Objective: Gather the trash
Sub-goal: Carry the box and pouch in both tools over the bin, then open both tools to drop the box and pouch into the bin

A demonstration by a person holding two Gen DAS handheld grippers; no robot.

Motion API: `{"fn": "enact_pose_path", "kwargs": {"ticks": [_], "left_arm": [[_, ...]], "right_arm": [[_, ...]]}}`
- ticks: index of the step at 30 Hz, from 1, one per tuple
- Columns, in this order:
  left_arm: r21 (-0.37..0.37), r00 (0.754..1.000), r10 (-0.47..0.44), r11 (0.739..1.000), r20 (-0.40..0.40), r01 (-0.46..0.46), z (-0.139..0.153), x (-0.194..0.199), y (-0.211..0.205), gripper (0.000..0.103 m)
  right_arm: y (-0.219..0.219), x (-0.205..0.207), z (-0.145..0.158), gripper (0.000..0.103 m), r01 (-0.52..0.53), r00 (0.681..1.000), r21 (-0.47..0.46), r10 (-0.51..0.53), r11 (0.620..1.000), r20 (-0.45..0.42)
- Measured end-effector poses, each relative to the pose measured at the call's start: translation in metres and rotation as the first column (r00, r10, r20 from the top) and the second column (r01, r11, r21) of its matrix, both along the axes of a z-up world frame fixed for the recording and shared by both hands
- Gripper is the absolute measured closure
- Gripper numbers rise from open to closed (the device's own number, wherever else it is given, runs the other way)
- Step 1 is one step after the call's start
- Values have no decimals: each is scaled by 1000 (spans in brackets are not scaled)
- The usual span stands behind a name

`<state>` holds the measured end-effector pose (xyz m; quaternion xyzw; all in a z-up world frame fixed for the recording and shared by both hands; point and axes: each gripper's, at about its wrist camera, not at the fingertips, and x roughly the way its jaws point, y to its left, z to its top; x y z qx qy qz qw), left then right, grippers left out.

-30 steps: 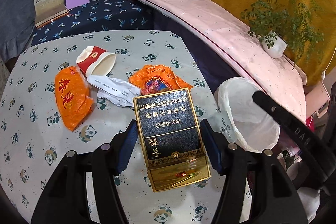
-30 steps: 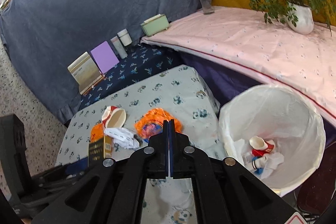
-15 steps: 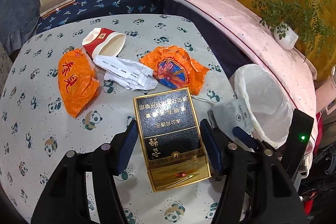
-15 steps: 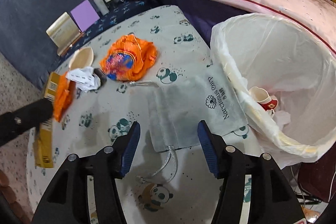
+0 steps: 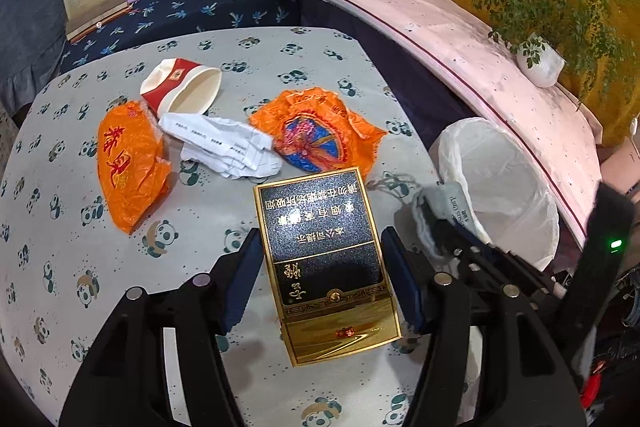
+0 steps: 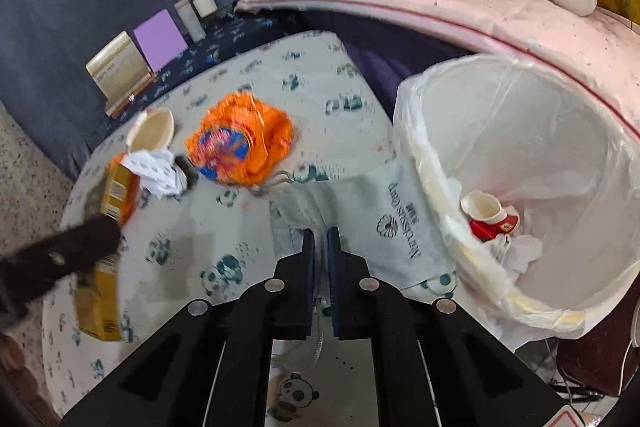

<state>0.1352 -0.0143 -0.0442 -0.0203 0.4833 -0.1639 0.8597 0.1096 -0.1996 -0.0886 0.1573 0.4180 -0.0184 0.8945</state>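
Hazards: right gripper (image 6: 320, 247), fingers pinching the limp pale-grey drawstring cloth pouch (image 6: 360, 215) beside the white-lined bin (image 6: 520, 299) at right, may snag its cord; left gripper (image 5: 320, 279) clamps the black-and-gold cigarette carton (image 5: 320, 247), whose overhanging weight could slip.

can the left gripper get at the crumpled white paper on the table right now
Probably not yet. The left gripper is shut on the black and gold box, so its jaws are full. The crumpled paper lies uncovered just ahead, between two orange wrappers.
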Motion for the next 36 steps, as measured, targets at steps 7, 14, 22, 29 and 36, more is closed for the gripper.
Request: {"fn": "enact_pose_path", "kwargs": {"ticks": [7, 14, 22, 29, 36], "left_arm": [[-13, 997, -69, 997, 41, 70, 18, 0, -34, 45], [-28, 985, -163, 986, 64, 165, 31, -3, -79, 45], [-31, 957, -285, 957, 51, 287, 30, -4, -138, 45], [-39, 922, -384, 922, 44, 386, 24, -5, -186, 45], [-28, 905, -420, 906, 65, 422, 22, -6, -210, 36]], "right_arm": [[-38, -14, 59, 97, 70, 987, 13, -71, 997, 144], [-92, -28, 76, 97, 170, 967, 41, -175, 985, 185], [-137, -42, 61, 96, 265, 949, 77, -274, 961, 153], [-164, -51, 51, 92, 317, 936, 95, -327, 944, 127], [-180, -56, 51, 86, 351, 921, 117, -365, 929, 134]]}}
